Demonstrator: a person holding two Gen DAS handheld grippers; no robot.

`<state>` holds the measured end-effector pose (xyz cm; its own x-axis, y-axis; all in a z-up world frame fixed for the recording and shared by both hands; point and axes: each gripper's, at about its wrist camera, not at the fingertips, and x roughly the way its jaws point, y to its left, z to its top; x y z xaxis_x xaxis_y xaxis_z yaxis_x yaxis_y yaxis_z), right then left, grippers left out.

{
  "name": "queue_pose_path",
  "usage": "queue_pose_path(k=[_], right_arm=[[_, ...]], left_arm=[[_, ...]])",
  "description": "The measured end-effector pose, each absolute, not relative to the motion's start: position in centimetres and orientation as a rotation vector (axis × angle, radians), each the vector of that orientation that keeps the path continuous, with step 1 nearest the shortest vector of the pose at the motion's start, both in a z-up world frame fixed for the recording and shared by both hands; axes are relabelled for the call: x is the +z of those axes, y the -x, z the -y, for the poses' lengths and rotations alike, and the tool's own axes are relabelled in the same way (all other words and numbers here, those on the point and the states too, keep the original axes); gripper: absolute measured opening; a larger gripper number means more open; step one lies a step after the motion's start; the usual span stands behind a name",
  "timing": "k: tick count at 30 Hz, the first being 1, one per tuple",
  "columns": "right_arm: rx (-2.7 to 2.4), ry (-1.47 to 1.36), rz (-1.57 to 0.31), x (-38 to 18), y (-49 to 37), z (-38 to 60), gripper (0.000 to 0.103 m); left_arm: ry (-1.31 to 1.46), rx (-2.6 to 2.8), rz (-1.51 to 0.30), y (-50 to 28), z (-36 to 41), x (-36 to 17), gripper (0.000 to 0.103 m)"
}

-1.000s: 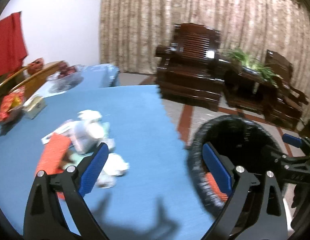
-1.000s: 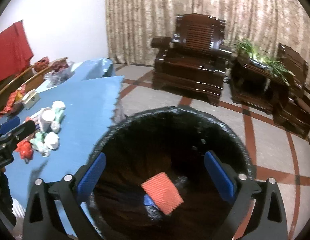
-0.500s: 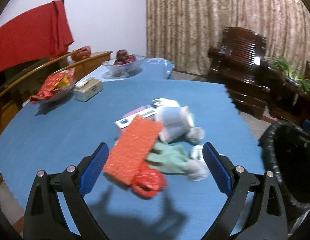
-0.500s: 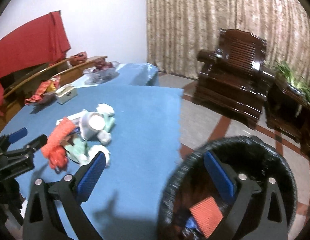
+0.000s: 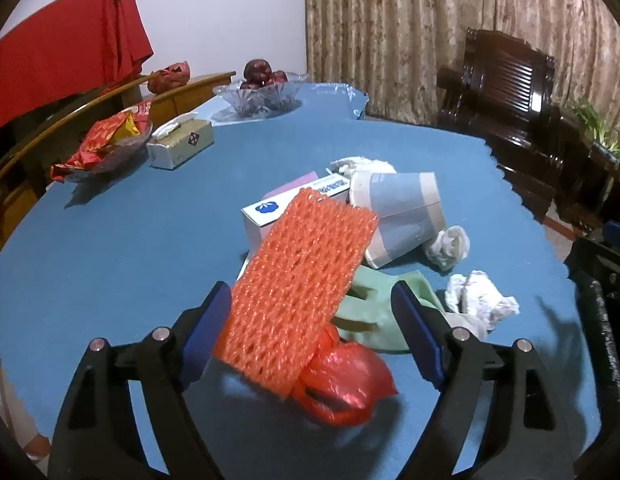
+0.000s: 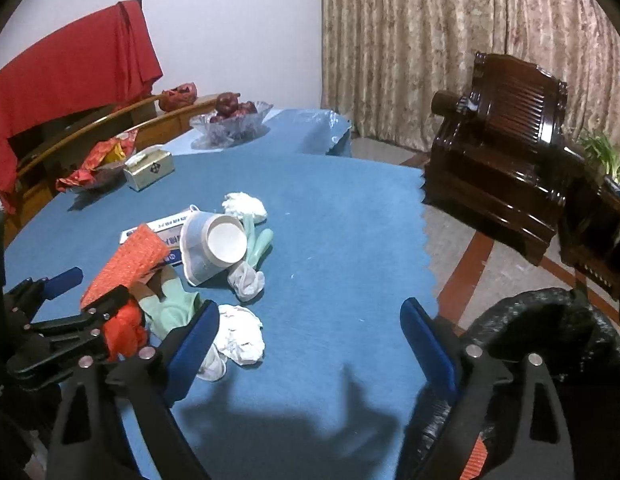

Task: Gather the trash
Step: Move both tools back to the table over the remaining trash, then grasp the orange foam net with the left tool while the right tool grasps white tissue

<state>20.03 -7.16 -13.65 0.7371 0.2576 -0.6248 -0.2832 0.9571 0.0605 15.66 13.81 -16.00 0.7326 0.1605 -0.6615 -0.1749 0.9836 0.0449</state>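
While most of the trash sits on the table [image 5: 110, 240], only a little is binned: the right view shows an orange scrap low in the black-lined bin [image 6: 549, 340] at the table's edge; the rest of its contents are hidden. Left on the blue cloth, in one loose pile: orange foam net [image 5: 298, 300], red plastic bag [image 5: 345, 384], green glove [image 5: 373, 312], paper cup [image 5: 401, 212], a white carton [image 5: 270, 216] and three tissue wads [image 5: 477, 296]. Left gripper [image 5: 310, 332] has its jaws spread but just been closing in; the net and red bag lie between them, pads not yet pressing as far as I can see. Right gripper [image 6: 310, 344] is also spread, jaws just narrowed a bit, nothing but bare cloth between them; a tissue wad [image 6: 238, 332] sits just beside its left pad. My read: early-to-mid task, next pick is probably the net or bag by the left, tissue by the right. Materials: net is springy open-cell foam mesh, flat rectangular sleeve, propped tilted on the carton, so it will squash in a grip. Bag is thin, glossy, crumpled and slippery. Glove is soft matte rubber, limp, partly pinned under the net. Cup is stiff paper, tapered, on its side, mouth toward the right camera; may roll. Tissues are light, crumpled. The fruit bowl [image 5: 262, 96] and tissue box [image 5: 182, 144] beyond look like keepers, not trash.
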Motion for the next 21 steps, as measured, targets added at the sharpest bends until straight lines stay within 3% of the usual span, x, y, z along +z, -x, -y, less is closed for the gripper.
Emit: queue_pose_path(k=[17,21], right_arm=[[0.398,0.068,-0.813,-18.6,-22.3,3.5,0.069],[0.425,0.061,-0.858,-19.6,-22.7,3.2,0.056]], left_arm=[[0.081,0.177,-0.762,-17.0,-14.9,-17.8,0.043],[0.099,0.167,-0.755,-16.9,-15.0,-17.4,0.035]])
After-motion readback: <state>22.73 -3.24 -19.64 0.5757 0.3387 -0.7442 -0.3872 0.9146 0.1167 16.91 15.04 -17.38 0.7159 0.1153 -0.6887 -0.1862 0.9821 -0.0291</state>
